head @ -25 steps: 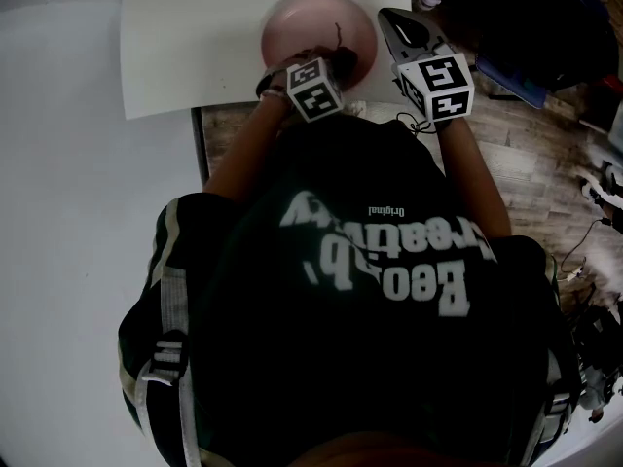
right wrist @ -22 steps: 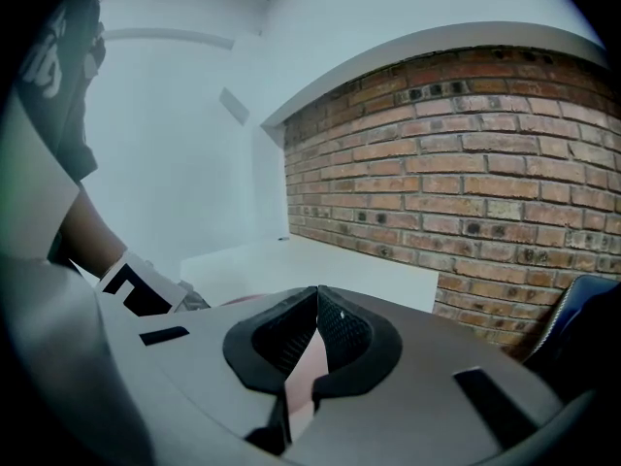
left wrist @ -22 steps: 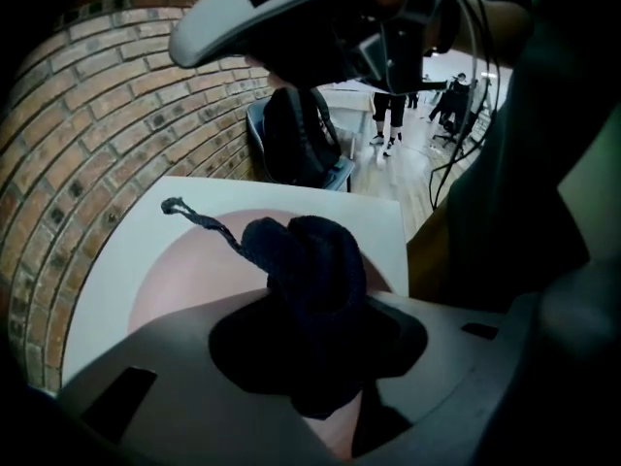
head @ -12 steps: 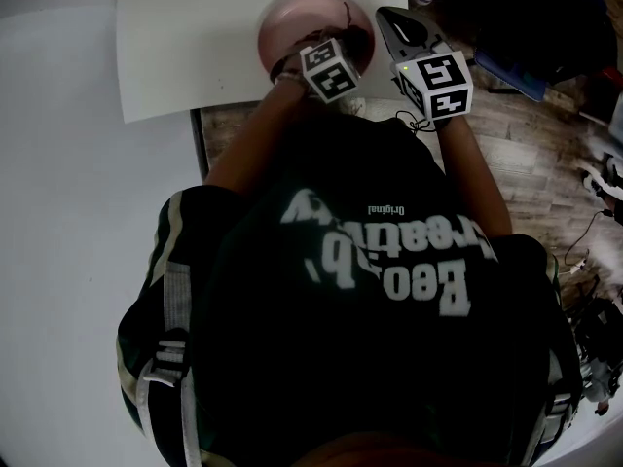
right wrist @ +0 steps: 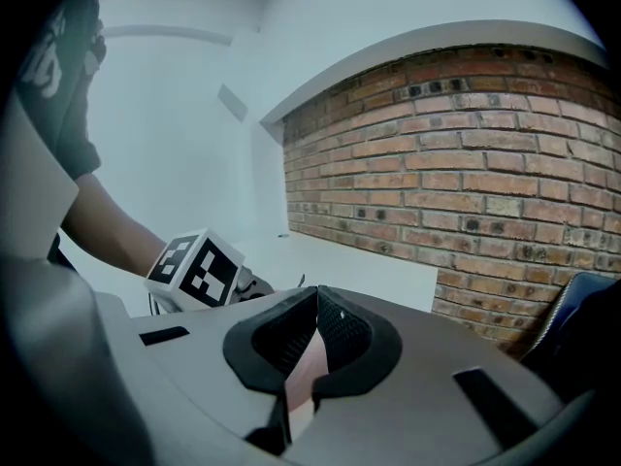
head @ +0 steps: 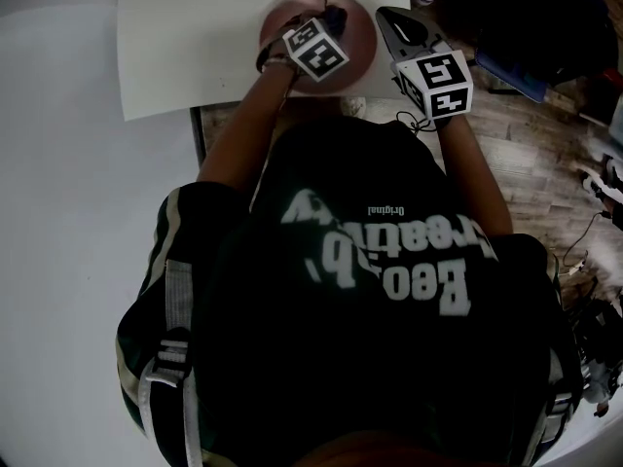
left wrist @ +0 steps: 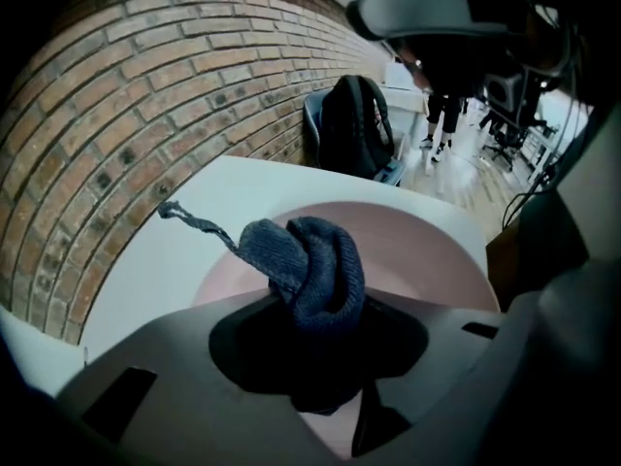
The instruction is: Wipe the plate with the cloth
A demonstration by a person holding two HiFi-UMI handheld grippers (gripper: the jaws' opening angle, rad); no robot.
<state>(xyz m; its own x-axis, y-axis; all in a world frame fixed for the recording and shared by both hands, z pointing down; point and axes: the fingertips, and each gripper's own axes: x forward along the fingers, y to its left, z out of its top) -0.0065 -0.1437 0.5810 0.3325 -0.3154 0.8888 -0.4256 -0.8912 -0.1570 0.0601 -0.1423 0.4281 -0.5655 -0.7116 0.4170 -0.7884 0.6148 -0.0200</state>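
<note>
Nearby, brick wall [left wrist: 146, 95]; plate [left wrist: 437, 250] on white table [left wrist: 175, 260].

Set on the far right part of the white table [head: 195, 37]: a round, shallow, pale pink plate [head: 358, 42], smooth and glossy. Pinched at the right rim by the closed right tongs [right wrist: 303, 352], with only a thin pink edge showing between them. Over the plate's inside, a dark blue knitted cloth [left wrist: 315, 265], rolled into a thick wad and clamped in the left tongs [left wrist: 320, 357]. Unclear whether touching the plate. One frayed thread trailing toward the far side.
</note>
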